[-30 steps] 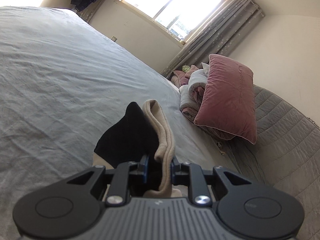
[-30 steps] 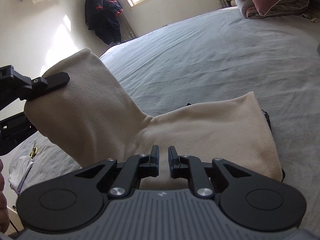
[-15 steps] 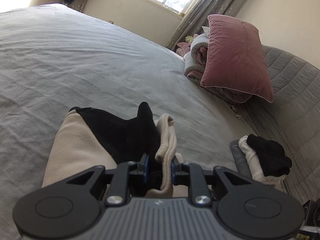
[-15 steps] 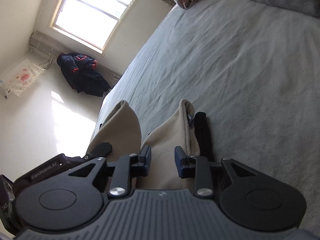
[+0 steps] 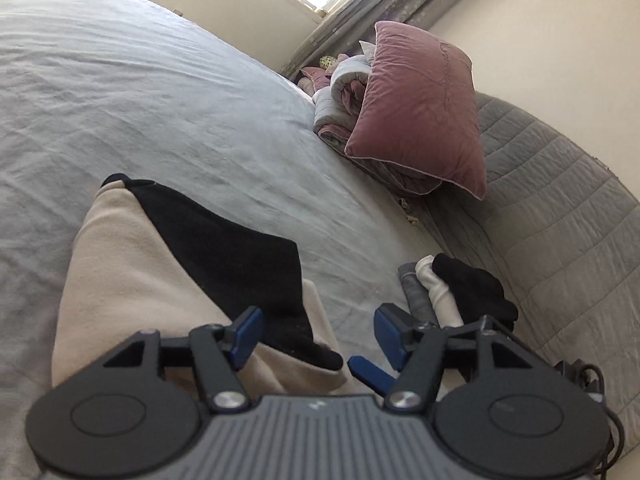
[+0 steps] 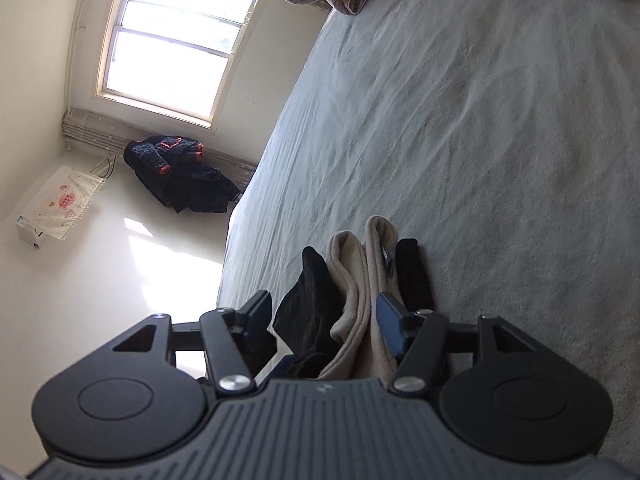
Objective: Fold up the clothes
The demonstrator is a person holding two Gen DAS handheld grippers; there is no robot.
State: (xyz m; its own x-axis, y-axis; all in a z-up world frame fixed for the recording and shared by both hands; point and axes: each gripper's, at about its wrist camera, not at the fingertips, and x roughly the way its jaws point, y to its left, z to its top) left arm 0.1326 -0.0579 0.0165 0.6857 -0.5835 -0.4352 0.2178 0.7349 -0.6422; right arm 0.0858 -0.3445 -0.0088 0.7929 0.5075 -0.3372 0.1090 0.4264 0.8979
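Note:
A beige garment with black panels (image 5: 168,280) lies folded on the grey bed sheet (image 5: 140,92). My left gripper (image 5: 319,334) hovers just over its near corner. Its jaws are opening wide, and the blue pads (image 5: 248,332) do not press on the cloth. In the right wrist view the same garment (image 6: 352,280) shows edge-on as stacked beige and black folds. My right gripper (image 6: 325,316) straddles those folds with its jaws opening. Its left finger stands apart from the cloth, while its right pad (image 6: 390,322) lies against the beige layer.
A small pile of folded grey, white and black clothes (image 5: 452,296) sits right of the garment. Beyond it are a pink pillow (image 5: 424,112), a rolled duvet and a grey quilted bedhead (image 5: 560,208). The bed's side edge, a window and a dark jacket (image 6: 176,176) show left.
Both grippers were shut on the garment and now stand open. The cloth has dropped from hanging to lying folded on the bed. The right gripper rolled and both came lower.

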